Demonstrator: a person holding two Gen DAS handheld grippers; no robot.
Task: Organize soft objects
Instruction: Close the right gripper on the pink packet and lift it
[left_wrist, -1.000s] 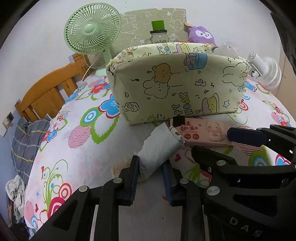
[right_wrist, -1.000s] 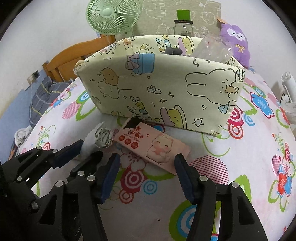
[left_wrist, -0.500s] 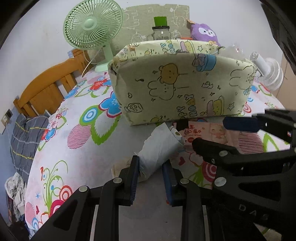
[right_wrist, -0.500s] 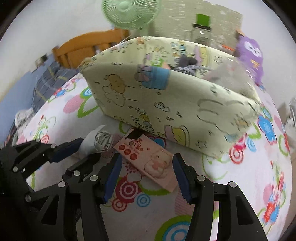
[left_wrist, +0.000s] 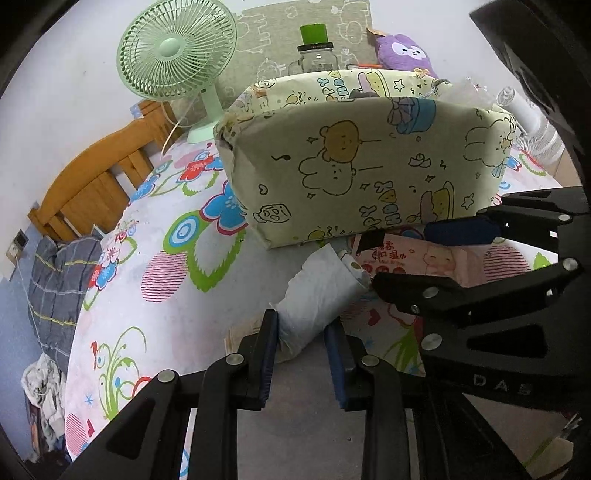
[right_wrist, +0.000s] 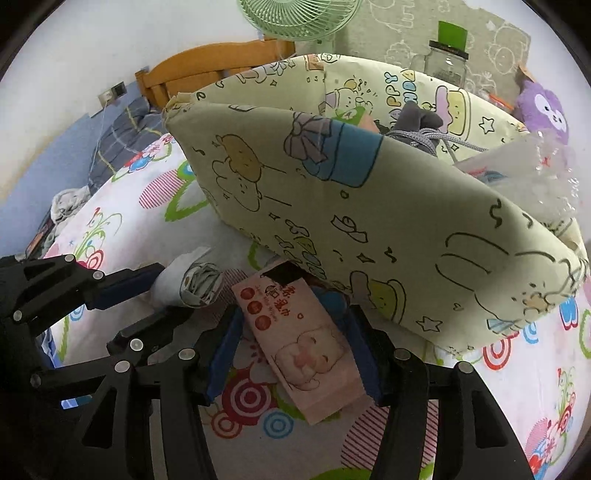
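Observation:
A cream cartoon-print fabric storage box (left_wrist: 369, 170) stands on the flowered table; it also shows in the right wrist view (right_wrist: 369, 214), with a grey soft item (right_wrist: 417, 122) and clear plastic (right_wrist: 535, 173) inside. My left gripper (left_wrist: 301, 343) is shut on a rolled white-grey cloth (left_wrist: 321, 291), whose end shows in the right wrist view (right_wrist: 199, 284). My right gripper (right_wrist: 295, 350) is open, its jaws on either side of a pink wet-wipes pack (right_wrist: 299, 339) lying flat by the box; the pack also shows in the left wrist view (left_wrist: 417, 254).
A green desk fan (left_wrist: 177, 51), a glass jar with a green lid (left_wrist: 316, 51) and a purple plush (left_wrist: 404, 51) stand behind the box. A white fan (left_wrist: 535, 129) is at right. A wooden bed frame (left_wrist: 96, 184) lies left of the table.
My right gripper has moved forward and down so its open jaws now straddle the pink pack. The box looms closer. My left gripper still holds the rolled cloth.

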